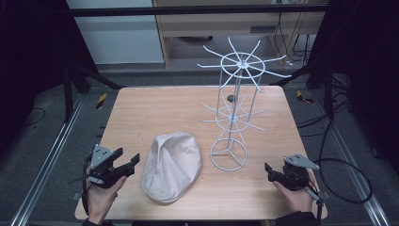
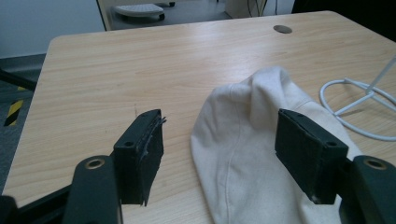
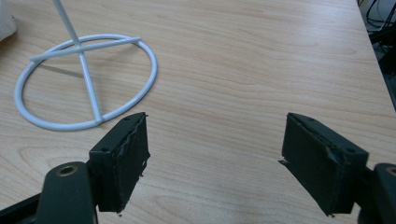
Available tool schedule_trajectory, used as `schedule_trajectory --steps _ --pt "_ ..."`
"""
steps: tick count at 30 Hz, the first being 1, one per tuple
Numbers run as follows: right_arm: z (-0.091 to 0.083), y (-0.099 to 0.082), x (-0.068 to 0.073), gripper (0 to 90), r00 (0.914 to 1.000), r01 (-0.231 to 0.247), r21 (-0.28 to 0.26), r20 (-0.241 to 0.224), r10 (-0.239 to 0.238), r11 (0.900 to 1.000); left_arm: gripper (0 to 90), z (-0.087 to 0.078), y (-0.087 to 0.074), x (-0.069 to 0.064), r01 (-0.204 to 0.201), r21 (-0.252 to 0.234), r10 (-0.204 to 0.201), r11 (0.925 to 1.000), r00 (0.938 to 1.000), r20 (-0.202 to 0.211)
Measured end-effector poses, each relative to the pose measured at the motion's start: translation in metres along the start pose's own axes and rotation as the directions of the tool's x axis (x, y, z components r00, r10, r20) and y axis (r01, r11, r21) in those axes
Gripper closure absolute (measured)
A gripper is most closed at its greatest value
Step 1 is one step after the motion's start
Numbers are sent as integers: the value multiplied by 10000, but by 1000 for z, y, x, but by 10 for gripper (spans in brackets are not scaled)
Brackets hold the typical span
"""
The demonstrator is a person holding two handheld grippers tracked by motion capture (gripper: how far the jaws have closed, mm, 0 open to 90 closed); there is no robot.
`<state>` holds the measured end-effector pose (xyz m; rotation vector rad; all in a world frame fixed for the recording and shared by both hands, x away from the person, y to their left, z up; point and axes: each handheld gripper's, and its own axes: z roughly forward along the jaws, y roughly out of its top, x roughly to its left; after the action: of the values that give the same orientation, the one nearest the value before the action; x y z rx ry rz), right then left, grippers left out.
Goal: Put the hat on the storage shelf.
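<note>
Centrally, a cream cap (image 1: 171, 165) lies left of the white wire rack (image 1: 234, 113); left gripper (image 1: 126, 165) and right gripper (image 1: 269, 170) gape, empty.

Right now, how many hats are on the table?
1: a cream cap lying near the front edge, between the left hand-held gripper and the white wire rack's ring base.

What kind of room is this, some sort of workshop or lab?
Probably a lab recording station: a light wooden table inside a metal rail frame, black curtains around it, loose cables on the floor, and a person holding black two-jaw grippers, left gripper and right gripper.
</note>
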<state>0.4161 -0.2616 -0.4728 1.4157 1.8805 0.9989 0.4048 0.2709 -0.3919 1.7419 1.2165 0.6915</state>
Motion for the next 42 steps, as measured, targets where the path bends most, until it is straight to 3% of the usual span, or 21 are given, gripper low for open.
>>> schedule_trajectory --steps 4,11,24,42 --pt "-1 0 0 229 9999 -140 -14 59 140 9999 327 -4 8 -1 -37 -44 38 10000 9999 139" --pt "0 0 0 223 10000 31 -53 40 -31 10000 328 -1 17 -2 -86 93 84 9999 9996 280" --pt "-3 0 -1 252 9999 52 -249 124 -48 9997 336 19 26 -14 -428 688 396 9967 9981 470" --pt "-2 0 -1 276 10000 -27 -97 1 27 9999 357 45 27 -37 -1065 1560 950 9820 9923 798"
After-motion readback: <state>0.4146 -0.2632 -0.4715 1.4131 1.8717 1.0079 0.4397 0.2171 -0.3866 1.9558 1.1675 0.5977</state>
